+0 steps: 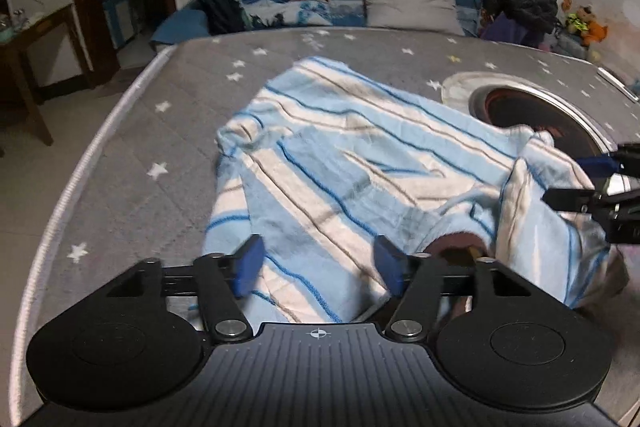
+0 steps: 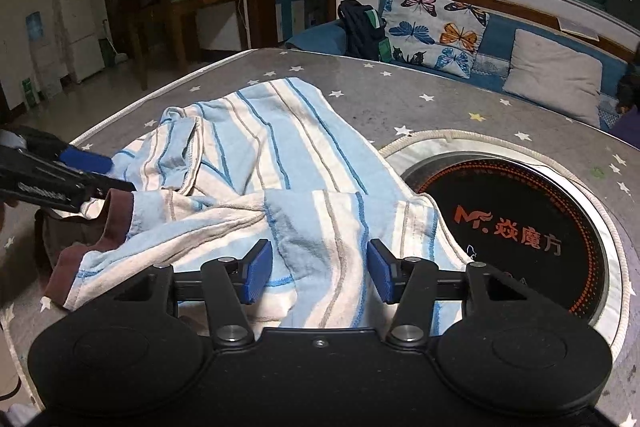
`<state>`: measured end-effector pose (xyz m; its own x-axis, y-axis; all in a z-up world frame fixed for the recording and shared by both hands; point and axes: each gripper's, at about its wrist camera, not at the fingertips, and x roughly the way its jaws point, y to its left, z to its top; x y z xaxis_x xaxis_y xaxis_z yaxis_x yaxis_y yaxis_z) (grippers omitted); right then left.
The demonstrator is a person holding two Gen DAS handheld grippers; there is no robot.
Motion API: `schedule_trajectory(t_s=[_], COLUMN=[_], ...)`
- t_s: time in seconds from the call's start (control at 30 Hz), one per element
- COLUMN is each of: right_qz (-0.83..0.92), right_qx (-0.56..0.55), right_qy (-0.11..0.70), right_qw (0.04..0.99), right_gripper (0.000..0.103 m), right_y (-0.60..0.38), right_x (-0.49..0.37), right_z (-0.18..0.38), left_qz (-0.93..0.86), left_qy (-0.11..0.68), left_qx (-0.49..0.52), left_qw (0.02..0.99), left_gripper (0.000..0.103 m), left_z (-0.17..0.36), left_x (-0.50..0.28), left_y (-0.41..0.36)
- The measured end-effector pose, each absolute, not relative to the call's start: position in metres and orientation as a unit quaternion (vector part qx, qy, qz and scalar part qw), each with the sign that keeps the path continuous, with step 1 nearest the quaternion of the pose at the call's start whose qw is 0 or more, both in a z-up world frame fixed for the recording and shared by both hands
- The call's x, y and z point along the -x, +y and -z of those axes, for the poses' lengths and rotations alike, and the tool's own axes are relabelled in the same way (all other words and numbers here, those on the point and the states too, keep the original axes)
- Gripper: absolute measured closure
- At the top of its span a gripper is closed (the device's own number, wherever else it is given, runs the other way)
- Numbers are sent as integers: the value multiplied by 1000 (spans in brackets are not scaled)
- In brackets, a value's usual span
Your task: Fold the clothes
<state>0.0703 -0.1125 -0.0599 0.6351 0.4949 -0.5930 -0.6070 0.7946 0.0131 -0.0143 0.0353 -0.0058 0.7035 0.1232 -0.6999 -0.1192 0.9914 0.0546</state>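
Striped shirt (image 1: 360, 163) lies crumpled mid-table on the grey star-print cover (image 1: 132, 131), its brown collar (image 2: 120, 223) toward the near edge, one side overlapping the rim of the round black cooktop (image 2: 516, 223); bare cover lies open toward the far and left edges. Cooktop reads "M" logo and "焱魔方" in orange. Left gripper (image 1: 318, 269) and right gripper (image 2: 318, 273) both hover over the shirt, jaws apart, holding nothing.
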Motion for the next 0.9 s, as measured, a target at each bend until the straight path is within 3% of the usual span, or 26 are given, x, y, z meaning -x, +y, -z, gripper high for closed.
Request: schedule_trajectory(t_s=[0.3,0.83,0.9], right_qz=[-300,-297,-297], right_qx=[92,89,90], right_qy=[293,288,289], right_qw=[903,906,906], right_gripper=[39,34,34], right_y=[-119,-130,-112], right_x=[-56,-34,-64], right_z=[58,55,55], left_qz=[-104,-114,-113], left_qy=[364,345,343], left_qx=[-27,-50,-50], left_qw=[925,930,931], left_gripper=[24,21,21], left_z=[-25,-47,-47], left_x=[33,48,50], left_y=[17,3,4])
